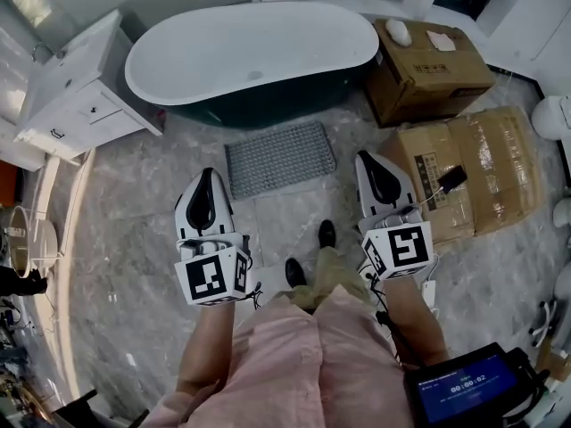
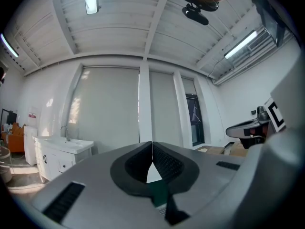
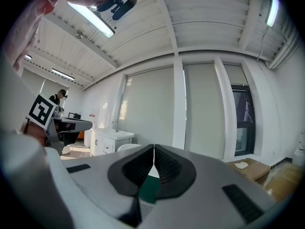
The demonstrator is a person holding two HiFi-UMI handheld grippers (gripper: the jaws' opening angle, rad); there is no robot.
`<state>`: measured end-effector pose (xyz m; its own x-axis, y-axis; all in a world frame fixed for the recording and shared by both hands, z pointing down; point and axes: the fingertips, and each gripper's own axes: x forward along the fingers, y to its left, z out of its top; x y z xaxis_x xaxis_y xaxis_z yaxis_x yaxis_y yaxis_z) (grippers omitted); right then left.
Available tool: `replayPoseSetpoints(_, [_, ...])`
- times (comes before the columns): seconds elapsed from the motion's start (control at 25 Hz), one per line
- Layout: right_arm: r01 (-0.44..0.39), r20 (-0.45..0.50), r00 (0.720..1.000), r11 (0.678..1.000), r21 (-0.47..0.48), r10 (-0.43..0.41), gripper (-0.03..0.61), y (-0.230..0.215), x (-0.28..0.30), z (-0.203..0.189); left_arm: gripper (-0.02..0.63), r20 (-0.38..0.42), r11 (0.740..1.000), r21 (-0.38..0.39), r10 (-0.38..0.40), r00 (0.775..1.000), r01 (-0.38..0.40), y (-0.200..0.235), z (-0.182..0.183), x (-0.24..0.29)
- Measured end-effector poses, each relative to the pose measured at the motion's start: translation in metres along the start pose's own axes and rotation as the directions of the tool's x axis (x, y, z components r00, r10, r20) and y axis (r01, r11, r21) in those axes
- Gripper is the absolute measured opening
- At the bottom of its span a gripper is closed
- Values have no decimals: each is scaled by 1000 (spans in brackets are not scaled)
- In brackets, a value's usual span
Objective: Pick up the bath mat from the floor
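Bath mat (image 1: 279,158) on floor (image 1: 134,239), head view — left gripper (image 2: 152,147), right gripper (image 3: 154,149) fingers (image 3: 168,168) together, empty.

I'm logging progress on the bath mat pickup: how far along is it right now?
Done: nothing yet. The bath mat lies flat on the floor in front of the bathtub. In hand: nothing. The left claw and right claw are both shut and empty, held up on the person's side of the mat. Left: lower to the mat, open a claw, grip an edge and lift.
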<state>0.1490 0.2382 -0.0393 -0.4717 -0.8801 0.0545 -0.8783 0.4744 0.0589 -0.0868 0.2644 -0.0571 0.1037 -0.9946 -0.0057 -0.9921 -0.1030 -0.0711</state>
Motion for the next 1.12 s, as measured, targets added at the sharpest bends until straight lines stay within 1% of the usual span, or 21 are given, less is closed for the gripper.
replayPoseSetpoints(0.2, [4, 5, 1000, 1000, 16, -4, 18, -21, 16, -8, 25, -8, 1000, 13, 3, 1000, -3, -11, -5, 21])
replayPoseSetpoints(0.32, [-15, 5, 1000, 1000, 14, 15, 18, -32, 33, -8, 25, -19, 1000, 29, 7, 1000, -6, -17, -7, 36])
replayPoseSetpoints(0.44, [-28, 8, 1000, 999, 35, 27, 18, -46, 54, -11, 25, -42, 999, 33, 19, 999, -18, -21, -13, 56])
replayPoseSetpoints(0.6, [-69, -3, 998, 997, 33, 69, 18, -64, 84, -16, 25, -69, 998, 48, 36, 997, -33, -26, -19, 87])
replayPoseSetpoints(0.8, [-103, 28, 994, 993, 53, 101, 18, -90, 119, -11, 25, -58, 995, 80, 67, 996, -63, -31, -5, 123])
replayPoseSetpoints(1.0, [-123, 71, 990, 990, 75, 118, 18, -128, 148, -5, 25, -31, 987, 125, 107, 994, -102, -45, 10, 159])
replayPoseSetpoints(1.12, [-143, 85, 987, 987, 72, 137, 18, -135, 162, 0, 25, -21, 984, 134, 119, 993, -115, -45, 17, 169])
